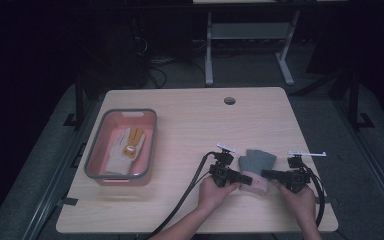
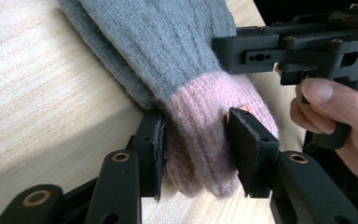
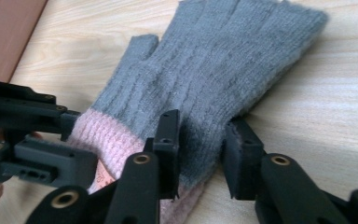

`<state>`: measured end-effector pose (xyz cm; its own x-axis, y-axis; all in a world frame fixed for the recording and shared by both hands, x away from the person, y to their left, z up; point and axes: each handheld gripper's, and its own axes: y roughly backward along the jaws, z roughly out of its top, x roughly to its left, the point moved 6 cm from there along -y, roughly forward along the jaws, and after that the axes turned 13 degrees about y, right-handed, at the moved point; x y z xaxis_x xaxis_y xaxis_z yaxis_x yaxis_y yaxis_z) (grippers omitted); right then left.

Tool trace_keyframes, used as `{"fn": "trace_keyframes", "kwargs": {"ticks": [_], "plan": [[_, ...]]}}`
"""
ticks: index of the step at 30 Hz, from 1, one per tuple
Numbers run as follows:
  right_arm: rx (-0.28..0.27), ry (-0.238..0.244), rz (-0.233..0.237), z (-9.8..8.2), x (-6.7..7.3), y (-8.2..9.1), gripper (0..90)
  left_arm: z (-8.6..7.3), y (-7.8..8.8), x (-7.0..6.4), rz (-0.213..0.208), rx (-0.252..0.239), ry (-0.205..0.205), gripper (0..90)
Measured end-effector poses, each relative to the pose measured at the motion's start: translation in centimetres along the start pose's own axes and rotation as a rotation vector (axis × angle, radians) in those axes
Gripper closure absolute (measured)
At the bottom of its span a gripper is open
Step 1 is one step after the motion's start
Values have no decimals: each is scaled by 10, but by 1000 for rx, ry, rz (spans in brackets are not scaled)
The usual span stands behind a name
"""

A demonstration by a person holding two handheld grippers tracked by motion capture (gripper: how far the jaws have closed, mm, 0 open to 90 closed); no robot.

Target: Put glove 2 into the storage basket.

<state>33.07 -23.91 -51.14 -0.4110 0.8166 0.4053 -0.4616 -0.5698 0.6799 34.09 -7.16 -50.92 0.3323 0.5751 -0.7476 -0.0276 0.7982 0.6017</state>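
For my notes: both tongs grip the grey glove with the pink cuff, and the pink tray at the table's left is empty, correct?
Not quite: the pink tray is not empty; the high view shows a pale glove with yellow parts lying in it. Both tongs, left and right, do grip the grey glove.

**Lit table, dark room**

A pale wooden table [image 1: 190, 130] with a round hole [image 1: 229, 100] near its far edge stands on grey floor [image 1: 40, 180]. Behind it are the white legs of another desk [image 1: 209, 50], with cables [image 1: 155, 65] beside them. Beyond that the room is dark.
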Motion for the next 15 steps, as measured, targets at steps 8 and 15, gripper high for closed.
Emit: {"fn": "trace_keyframes", "kwargs": {"ticks": [8,15], "plan": [[-7,-2,40,-1,1,4,765,1,3,1,-15,7,-10,612],[-13,11,45,1,5,7,767,0,5,1,-19,1,-22,624]]}}
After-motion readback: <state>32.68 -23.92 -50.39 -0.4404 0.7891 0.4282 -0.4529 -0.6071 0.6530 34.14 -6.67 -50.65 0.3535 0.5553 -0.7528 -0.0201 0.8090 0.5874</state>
